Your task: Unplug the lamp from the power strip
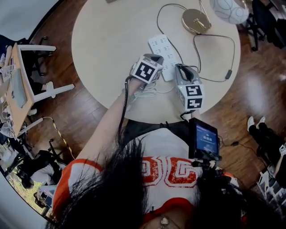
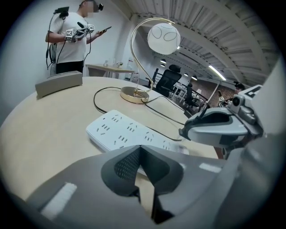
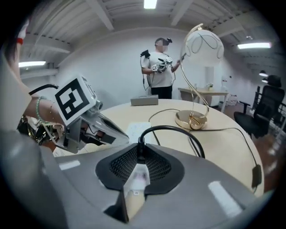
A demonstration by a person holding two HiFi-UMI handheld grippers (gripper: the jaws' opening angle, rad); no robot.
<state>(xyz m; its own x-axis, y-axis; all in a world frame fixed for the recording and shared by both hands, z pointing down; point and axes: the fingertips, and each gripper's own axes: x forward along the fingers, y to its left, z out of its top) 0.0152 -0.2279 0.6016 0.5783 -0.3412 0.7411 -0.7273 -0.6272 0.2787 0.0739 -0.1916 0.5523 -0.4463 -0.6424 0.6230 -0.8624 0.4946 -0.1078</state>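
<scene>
A white power strip lies on the round beige table. The lamp stands beyond it, with a gold base and a white globe shade. Its black cord loops back towards me. My right gripper is shut on the lamp's white plug, the cord rising from between the pads. It sits at the strip's near right end, and I cannot tell if the prongs are seated. My left gripper is shut with nothing in it, over the strip's near end.
A grey box sits on the table's far side. A person with grippers stands beyond the table. The cord carries an in-line switch near the right rim. Office chairs stand off to the right.
</scene>
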